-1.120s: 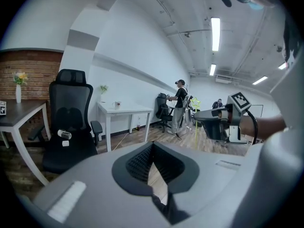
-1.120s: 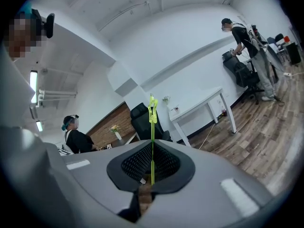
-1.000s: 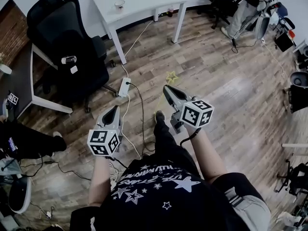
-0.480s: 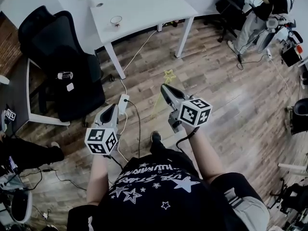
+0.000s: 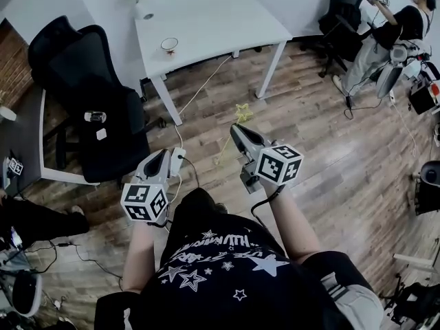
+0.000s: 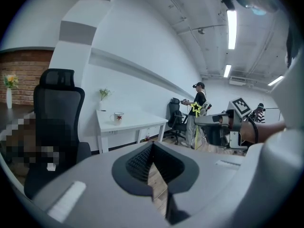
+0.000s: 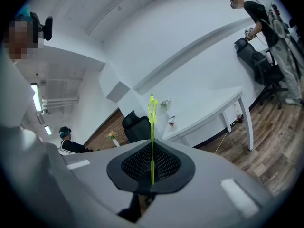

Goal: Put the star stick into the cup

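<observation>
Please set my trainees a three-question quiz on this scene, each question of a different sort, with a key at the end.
1. True or false: the star stick already stands in the cup.
2. Fill in the gap: the right gripper is shut on the ____.
3. Where is the cup? A: on the white table. B: on the wooden floor. C: on the seat of the black chair.

Key: 1 false; 2 star stick; 3 A.
</observation>
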A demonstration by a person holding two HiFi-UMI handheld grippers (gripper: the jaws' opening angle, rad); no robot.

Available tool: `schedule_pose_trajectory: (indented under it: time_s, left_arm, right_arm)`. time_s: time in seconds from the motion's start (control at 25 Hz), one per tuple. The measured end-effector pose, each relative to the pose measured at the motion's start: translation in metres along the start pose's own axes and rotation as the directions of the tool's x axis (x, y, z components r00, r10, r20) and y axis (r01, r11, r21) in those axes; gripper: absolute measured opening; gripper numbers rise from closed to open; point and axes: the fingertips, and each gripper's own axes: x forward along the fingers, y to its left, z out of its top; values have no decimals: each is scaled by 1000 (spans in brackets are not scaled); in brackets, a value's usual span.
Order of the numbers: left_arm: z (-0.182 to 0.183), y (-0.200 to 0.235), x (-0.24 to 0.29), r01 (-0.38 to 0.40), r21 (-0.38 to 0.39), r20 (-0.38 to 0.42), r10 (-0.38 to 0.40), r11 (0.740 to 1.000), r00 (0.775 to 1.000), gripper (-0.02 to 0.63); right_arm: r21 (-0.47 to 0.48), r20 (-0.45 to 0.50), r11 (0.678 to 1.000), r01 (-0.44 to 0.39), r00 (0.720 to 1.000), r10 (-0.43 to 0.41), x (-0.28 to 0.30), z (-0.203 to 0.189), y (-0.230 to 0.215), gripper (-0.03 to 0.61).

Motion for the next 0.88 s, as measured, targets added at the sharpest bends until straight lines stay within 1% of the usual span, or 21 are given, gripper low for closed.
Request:
schedule_pose_trajectory:
  time_s: [0.24, 0.4, 0.56, 0.72, 0.88]
  left_arm:
    - [22, 18, 33, -4, 7, 14, 4, 1000, 1000, 3]
    - [35, 27, 69, 11, 24, 22, -12, 1000, 1000, 3]
    - [45, 42, 105, 24, 21, 26, -25, 999, 999, 3]
    - [59, 68, 140, 21, 21, 20, -21, 1000, 1000, 3]
    - [83, 102, 175, 22, 15, 19, -22, 1000, 1000, 3]
  right_arm:
    - [8, -13, 1000, 5, 1000, -5, 29, 14, -17, 23]
    - [-4, -5, 1000, 10, 1000, -10, 52, 34, -35, 23]
    - [-14, 11, 1000, 12, 1000, -12, 81, 54, -54, 23]
    - [-22, 23, 1000, 9, 1000, -9, 120, 78, -66, 23]
    - [-26, 14, 1000, 3, 1000, -3, 173, 104, -75, 23]
